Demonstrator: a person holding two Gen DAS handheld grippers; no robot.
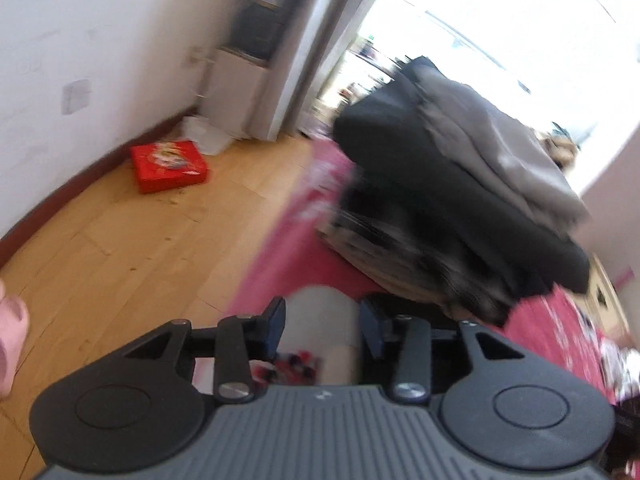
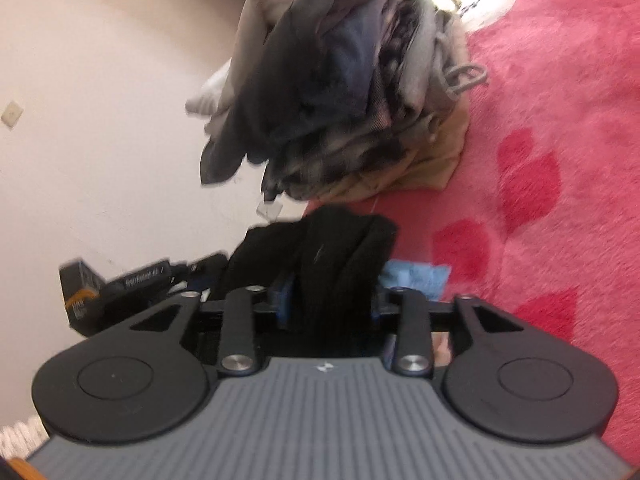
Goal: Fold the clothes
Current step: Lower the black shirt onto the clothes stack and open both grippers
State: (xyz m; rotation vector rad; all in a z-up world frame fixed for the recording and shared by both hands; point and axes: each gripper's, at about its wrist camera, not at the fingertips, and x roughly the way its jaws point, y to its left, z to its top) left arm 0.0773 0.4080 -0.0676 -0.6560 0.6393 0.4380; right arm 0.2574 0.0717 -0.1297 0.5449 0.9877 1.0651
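A blurred pile of clothes [image 1: 460, 184], black, grey and checked, lies on a pink bedspread [image 1: 280, 248] ahead of my left gripper [image 1: 324, 328]. Its fingers stand apart with nothing between them, only a white patch of the bedspread behind. In the right wrist view the same pile [image 2: 340, 92] is heaped at the far edge of the bedspread [image 2: 540, 160]. A black garment [image 2: 340, 256] runs up between the fingers of my right gripper [image 2: 331, 308]. Those jaws stand wide and the cloth fills the gap loosely.
Left of the bed is a wooden floor [image 1: 120, 248] with a red box [image 1: 170, 166] near the wall and a pink slipper [image 1: 10, 332] at the frame edge. A blue cloth [image 2: 416, 276] lies by the black garment. Dark boxes [image 2: 84, 292] sit against the wall.
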